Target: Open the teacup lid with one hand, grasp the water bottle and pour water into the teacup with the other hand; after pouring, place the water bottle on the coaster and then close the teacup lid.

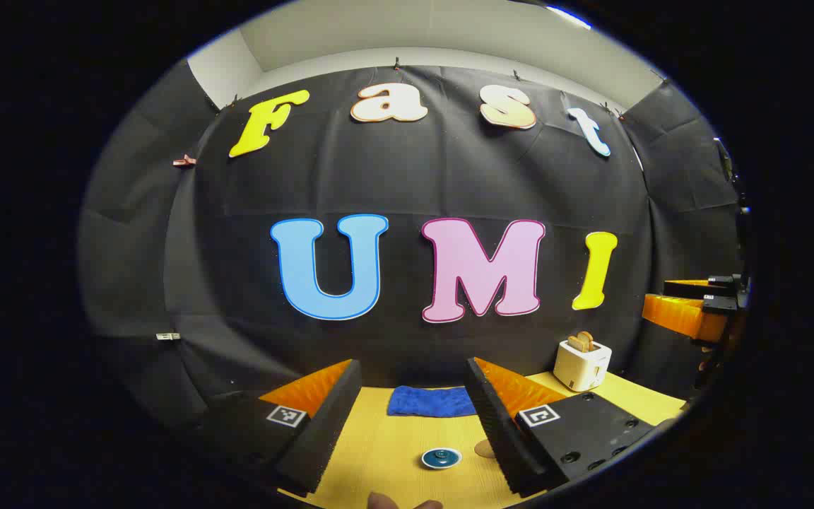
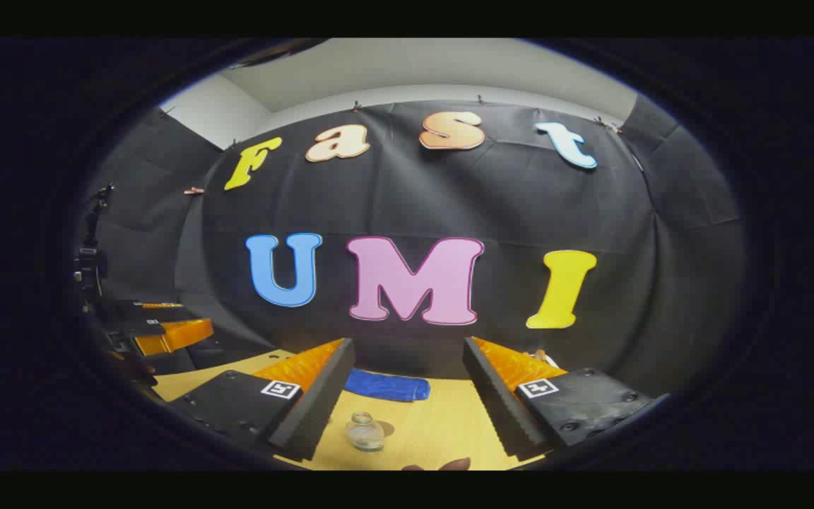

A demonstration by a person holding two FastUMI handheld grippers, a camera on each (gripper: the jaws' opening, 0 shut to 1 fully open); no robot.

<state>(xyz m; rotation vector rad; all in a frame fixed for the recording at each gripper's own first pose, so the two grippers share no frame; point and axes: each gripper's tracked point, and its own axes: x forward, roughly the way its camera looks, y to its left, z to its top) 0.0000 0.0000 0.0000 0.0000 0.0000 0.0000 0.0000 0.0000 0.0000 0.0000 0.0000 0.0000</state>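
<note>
**Both grippers held wide above the yellow table, teacup lid on**

In the left gripper view, the left gripper (image 1: 414,424) has its two foam-padded fingers spread wide with nothing between them. Each finger carries a small square black-and-white marker; no readable writing is on them. Between the fingers, low on the yellow table (image 1: 393,452), sits the teacup (image 1: 441,458), seen from above with its dark blue lid (image 1: 441,456) in place. Just right of it, partly hidden by the right-hand finger, a round brown coaster (image 1: 485,448) lies flat. A folded blue towel (image 1: 430,401) lies at the far table edge against the black wall. A white toaster (image 1: 581,363) with toast in its slots stands at the far right, well apart from the cup. The table between cup and towel is bare.

In the right gripper view, the right gripper (image 2: 407,410) is likewise spread wide and empty. A small clear glass water bottle (image 2: 365,431) stands upright between the fingers, nearer the left-hand one, not touching it. The towel shows again beyond it. Any label on the bottle is too small to tell.
</note>
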